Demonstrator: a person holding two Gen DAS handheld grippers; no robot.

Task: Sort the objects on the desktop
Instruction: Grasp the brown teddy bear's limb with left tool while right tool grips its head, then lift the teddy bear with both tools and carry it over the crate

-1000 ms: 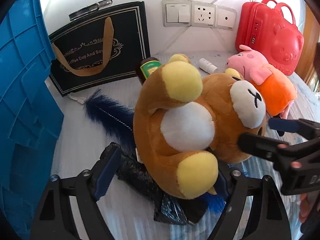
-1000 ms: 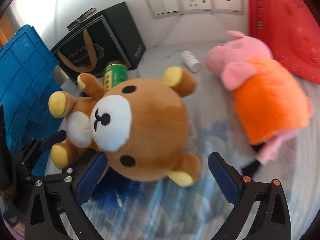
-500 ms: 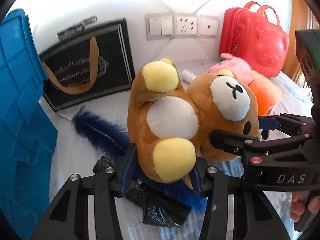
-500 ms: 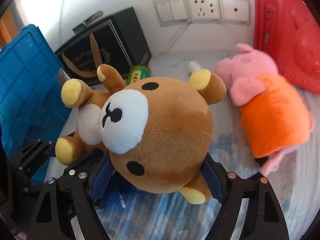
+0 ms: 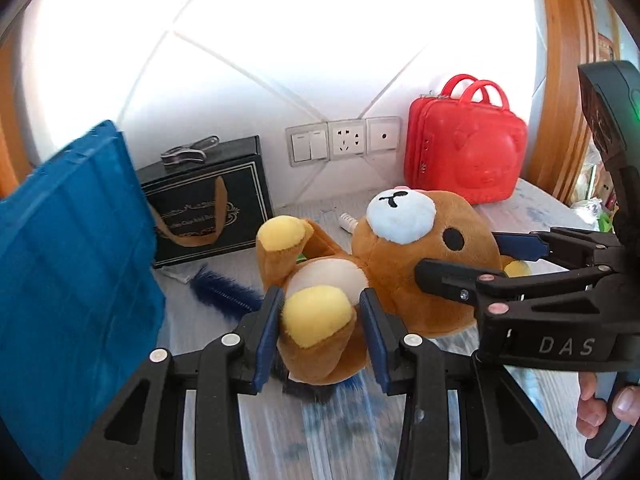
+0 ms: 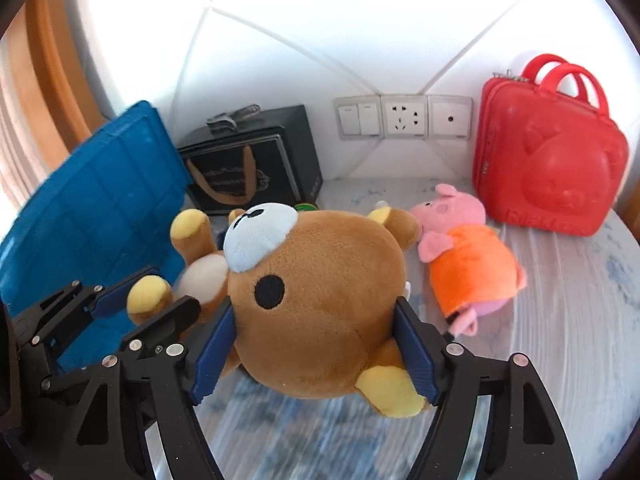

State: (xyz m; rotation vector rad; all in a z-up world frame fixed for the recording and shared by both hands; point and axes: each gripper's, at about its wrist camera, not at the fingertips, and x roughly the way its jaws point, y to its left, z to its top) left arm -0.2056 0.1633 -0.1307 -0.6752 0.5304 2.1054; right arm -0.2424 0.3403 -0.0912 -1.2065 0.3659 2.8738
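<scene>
A brown plush bear (image 5: pixel 400 280) with yellow paws hangs on its back above the desk, held at both ends. My left gripper (image 5: pixel 320 332) has its blue pads pressed on the bear's yellow-soled leg, and its jaws are still closing. My right gripper (image 6: pixel 316 356) clamps the bear's head (image 6: pixel 320 300) from both sides, its jaws also still closing. In the left wrist view the right gripper (image 5: pixel 480 264) reaches in from the right onto the head. The left gripper (image 6: pixel 120 308) shows at the lower left of the right wrist view.
A blue crate (image 5: pixel 72 280) stands at the left. A black gift bag (image 5: pixel 208 208) and a red case (image 5: pixel 464 160) stand by the wall. A pink pig plush (image 6: pixel 468 256) lies right of the bear. A blue feather (image 5: pixel 224 292) and a small white bottle (image 5: pixel 347 222) lie on the desk.
Both grippers went from wide open around the bear to closed on it, left on the leg and right on the head. They rose together, lifting the bear off the desk.
</scene>
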